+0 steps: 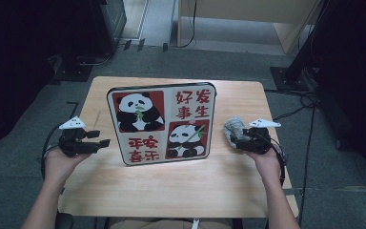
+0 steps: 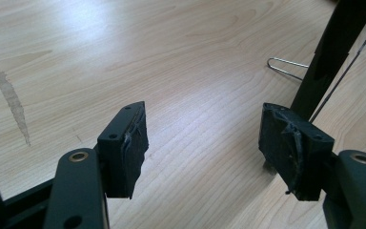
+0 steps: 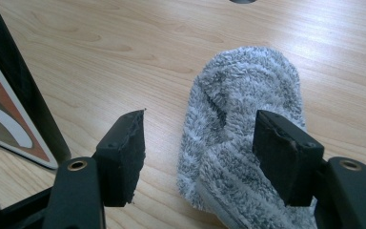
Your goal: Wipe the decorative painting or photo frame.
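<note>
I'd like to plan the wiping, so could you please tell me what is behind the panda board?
Behind the board a bare strip of table shows. In the left gripper view a wire stand props its back. Anything lying close behind the board is covered.

Left tool [image 2: 204, 148] low over pale wooden desk [image 2: 171, 62], jaws wide apart, nothing between them, bare wood in gap. Worn black pads [image 2: 136, 143] on inner faces. Greyish streak [image 2: 13, 104] on desk at far left. Black upright edge of stand [image 2: 331, 52] at upper right, close behind right-hand jaw. Thin wire loop [image 2: 286, 67] lying on desk just beside that stand.
</note>
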The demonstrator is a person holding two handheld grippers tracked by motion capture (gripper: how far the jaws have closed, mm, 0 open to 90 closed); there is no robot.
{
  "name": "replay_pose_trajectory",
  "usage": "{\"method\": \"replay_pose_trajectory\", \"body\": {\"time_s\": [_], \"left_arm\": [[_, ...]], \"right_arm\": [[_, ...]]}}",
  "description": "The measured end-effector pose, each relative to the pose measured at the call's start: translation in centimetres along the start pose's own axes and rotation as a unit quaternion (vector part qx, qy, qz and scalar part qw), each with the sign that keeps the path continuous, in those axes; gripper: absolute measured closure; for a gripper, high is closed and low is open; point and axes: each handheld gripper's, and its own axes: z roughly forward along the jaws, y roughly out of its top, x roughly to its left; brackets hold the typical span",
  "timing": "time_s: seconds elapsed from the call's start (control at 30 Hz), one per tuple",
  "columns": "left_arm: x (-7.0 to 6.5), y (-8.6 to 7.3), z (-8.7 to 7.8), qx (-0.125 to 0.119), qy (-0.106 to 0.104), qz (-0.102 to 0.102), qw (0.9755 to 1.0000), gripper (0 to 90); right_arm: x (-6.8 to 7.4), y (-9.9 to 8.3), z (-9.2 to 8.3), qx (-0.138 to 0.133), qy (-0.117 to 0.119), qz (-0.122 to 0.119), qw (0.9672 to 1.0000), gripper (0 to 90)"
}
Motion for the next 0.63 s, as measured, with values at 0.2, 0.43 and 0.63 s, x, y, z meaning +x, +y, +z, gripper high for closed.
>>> {"method": "replay_pose_trajectory", "body": {"time_s": [0.2,0.43,0.63], "left_arm": [[-0.02,0.00,0.05,0.000,0.000,-0.002,1.0000,33.5],[0.04,-0.05,0.09,0.001,0.003,-0.006,1.0000,33.4],[0.03,-0.01,0.06,-0.005,-0.008,-0.013,0.9999,31.1]], "right_arm": [[0.05,-0.02,0.10,0.001,0.001,-0.002,1.0000,36.1],[0.12,-0.02,0.35,0.005,0.004,-0.005,1.0000,36.1],[0.16,-0.01,0.49,0.005,0.006,-0.008,0.9999,36.1]]}}
